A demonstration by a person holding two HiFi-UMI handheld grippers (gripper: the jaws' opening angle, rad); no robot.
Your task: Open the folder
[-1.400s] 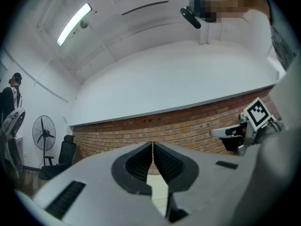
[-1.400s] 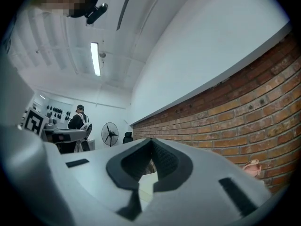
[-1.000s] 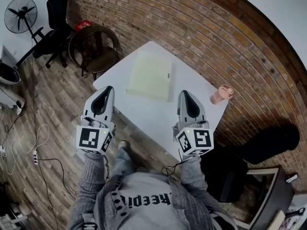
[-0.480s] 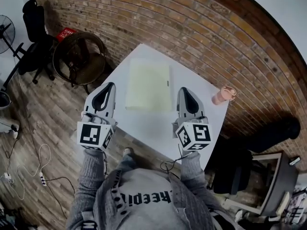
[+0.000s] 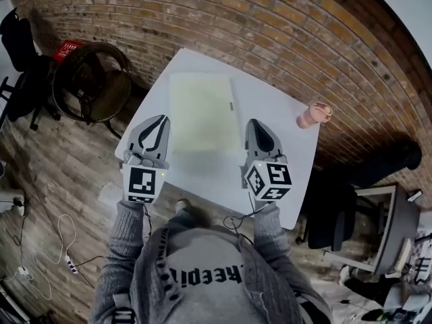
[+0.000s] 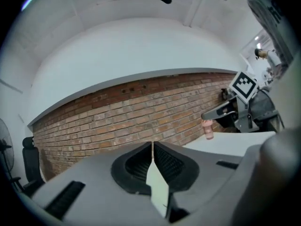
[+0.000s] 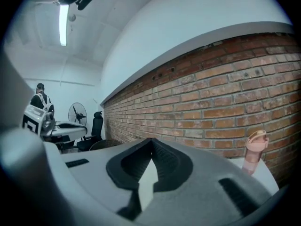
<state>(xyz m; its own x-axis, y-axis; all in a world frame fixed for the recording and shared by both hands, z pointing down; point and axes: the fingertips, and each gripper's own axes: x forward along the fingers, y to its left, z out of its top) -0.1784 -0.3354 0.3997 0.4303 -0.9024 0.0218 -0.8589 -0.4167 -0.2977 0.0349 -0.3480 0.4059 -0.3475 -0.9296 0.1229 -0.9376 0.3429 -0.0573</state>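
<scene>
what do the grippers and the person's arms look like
Both the left gripper and right gripper are light grey tapered shells with black ribbed pads inside. Each carries a white cube printed with black square markers. The sleeves are grey knit. A thin black cable hangs by the right one.

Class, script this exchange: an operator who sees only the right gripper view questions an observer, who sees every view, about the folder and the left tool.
Operator: My view shows only a brick wall and a pink bottle. Where is the folder?
Observer: In the head view it lies closed and flat on the white table, between the left tool and the right tool.
Operator: Is the left tool open?
Observer: No. The left gripper view shows its jaws together with nothing gripped.
</scene>
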